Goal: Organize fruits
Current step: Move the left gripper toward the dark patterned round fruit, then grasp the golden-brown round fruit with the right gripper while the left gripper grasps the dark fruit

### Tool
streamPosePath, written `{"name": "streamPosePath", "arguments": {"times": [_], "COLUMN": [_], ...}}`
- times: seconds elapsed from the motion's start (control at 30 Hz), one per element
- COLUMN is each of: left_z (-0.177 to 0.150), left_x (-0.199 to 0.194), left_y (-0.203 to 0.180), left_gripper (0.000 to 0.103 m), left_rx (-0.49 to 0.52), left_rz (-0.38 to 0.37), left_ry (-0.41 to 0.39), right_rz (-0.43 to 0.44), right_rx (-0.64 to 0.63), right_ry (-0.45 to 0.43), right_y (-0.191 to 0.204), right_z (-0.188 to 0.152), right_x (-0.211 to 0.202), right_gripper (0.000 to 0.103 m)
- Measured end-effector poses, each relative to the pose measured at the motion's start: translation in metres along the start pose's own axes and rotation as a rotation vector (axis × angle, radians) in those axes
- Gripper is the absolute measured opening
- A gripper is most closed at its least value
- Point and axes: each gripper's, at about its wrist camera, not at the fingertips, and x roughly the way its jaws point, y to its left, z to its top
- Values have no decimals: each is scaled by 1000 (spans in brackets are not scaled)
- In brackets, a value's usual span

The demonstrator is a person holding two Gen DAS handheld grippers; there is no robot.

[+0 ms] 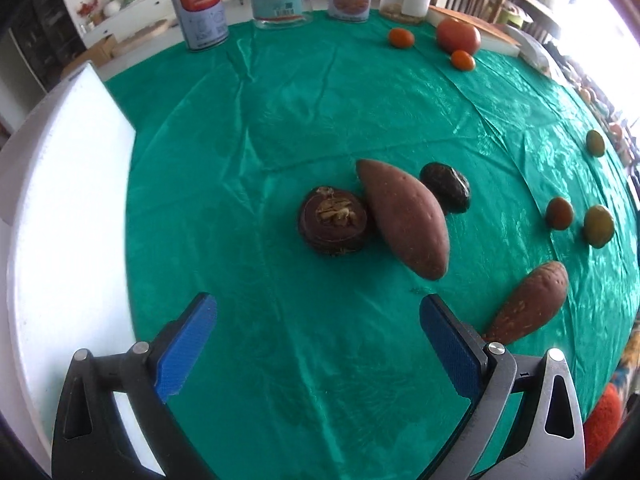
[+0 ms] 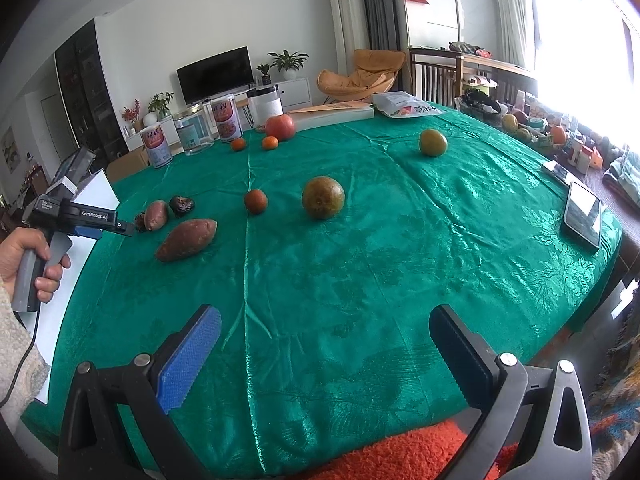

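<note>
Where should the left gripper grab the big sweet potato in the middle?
Grip the big sweet potato across its thick middle, coming from above with the left gripper turned so the fingers cross its width. It lies flat and tapers at both ends, so the tips would likely slip. A dark round fruit touches one side, leaving little finger room there.

Sweet potatoes (image 1: 404, 218), dark fruits (image 1: 333, 221), oranges (image 2: 323, 197) and tomato (image 2: 280, 127) — scattered loose on green cloth (image 2: 360, 260).

On the tablecloth (image 1: 280, 120) a sweet potato (image 1: 404, 220) lies between two passion fruits (image 1: 333, 222); cans (image 1: 198, 8) stand behind; oranges (image 1: 599, 226) lie right.
</note>
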Motion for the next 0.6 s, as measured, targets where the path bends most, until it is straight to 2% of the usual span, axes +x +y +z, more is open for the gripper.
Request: {"name": "streamPosePath", "arguments": {"times": [0.17, 0.27, 0.33, 0.37, 0.43, 0.47, 0.6], "left_z": [24, 35, 38, 39, 37, 36, 23], "left_x": [17, 22, 26, 29, 27, 25, 16], "left_y": [-3, -3, -5, -6, -9, -9, -1], "left_gripper": [101, 99, 80, 63, 56, 47, 47], "left_rx": [34, 36, 31, 31, 35, 27, -67], "left_rz": [-4, -42, -56, -57, -40, -34, -77], "left_ry": [13, 14, 22, 36, 24, 18, 30], "right_rz": [-5, -4, -5, -6, -7, -6, 6], "right_rx": [0, 7, 5, 3, 1, 2, 12], "right_ry": [-2, 1, 2, 2, 2, 3, 13], "right_y": [-1, -2, -1, -1, 0, 0, -2], "right_z": [-1, 0, 0, 0, 0, 0, 1], "right_x": [-1, 0, 0, 0, 0, 0, 2], "right_gripper": [103, 103, 103, 103, 103, 103, 103]}}
